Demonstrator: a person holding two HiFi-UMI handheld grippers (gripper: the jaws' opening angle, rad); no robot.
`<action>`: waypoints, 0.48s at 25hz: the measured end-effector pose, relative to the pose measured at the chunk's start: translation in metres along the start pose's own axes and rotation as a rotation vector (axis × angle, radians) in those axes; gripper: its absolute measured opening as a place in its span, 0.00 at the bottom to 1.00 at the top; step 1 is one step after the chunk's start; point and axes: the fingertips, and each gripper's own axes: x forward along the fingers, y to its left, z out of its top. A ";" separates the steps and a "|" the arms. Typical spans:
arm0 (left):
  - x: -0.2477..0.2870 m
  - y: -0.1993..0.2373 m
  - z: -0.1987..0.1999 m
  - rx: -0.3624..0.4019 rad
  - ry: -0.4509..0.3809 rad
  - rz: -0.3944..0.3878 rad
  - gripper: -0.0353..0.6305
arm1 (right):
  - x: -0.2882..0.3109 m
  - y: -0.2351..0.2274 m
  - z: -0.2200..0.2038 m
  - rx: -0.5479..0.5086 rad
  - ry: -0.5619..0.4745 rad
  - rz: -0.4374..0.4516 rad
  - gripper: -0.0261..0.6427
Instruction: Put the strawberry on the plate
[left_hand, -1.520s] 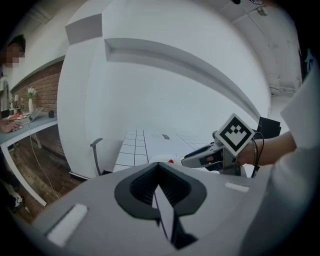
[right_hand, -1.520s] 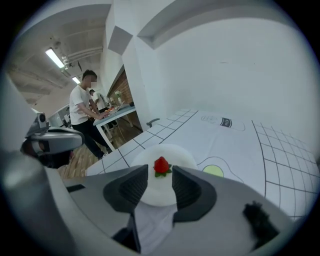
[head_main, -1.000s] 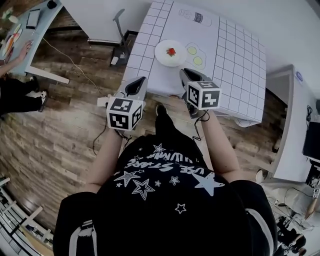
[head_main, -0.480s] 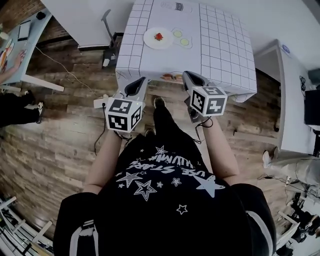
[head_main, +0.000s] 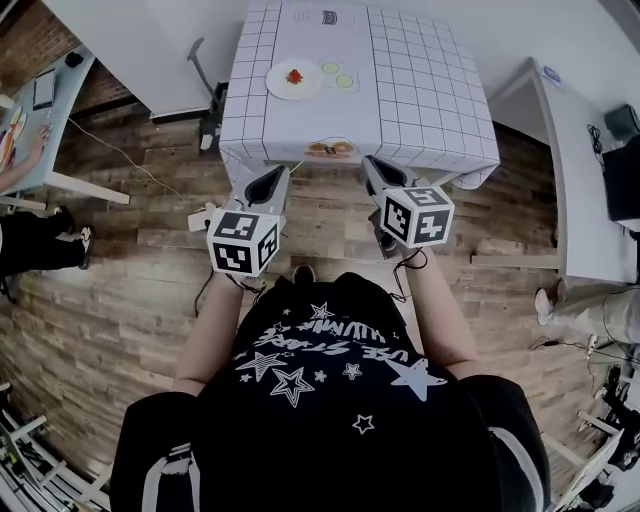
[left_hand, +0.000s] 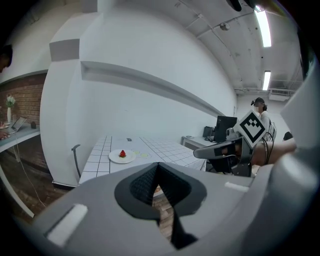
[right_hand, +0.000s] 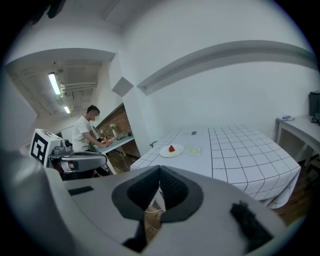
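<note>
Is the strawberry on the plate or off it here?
On the plate: the strawberry sits near the middle of the white plate on the checked table.

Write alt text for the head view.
A strawberry sits on a white plate at the far left of a checked table. The person stands short of the table on wood floor, left gripper and right gripper both shut and empty.

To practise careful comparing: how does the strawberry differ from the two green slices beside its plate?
The strawberry is red, the green slices pale green. The strawberry sits on the white plate; the green slices lie beside it on the table. The strawberry is one lump; the green slices are two flat rounds. Both are small and side by side.
</note>
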 end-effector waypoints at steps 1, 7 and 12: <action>0.000 -0.002 0.005 -0.001 -0.001 0.004 0.07 | -0.002 -0.001 0.004 0.000 -0.002 0.005 0.06; -0.016 -0.048 -0.012 -0.011 -0.016 0.026 0.07 | -0.042 0.000 -0.016 -0.012 -0.020 0.044 0.06; -0.026 -0.081 -0.025 -0.016 0.002 0.033 0.07 | -0.076 0.000 -0.034 -0.017 -0.013 0.054 0.06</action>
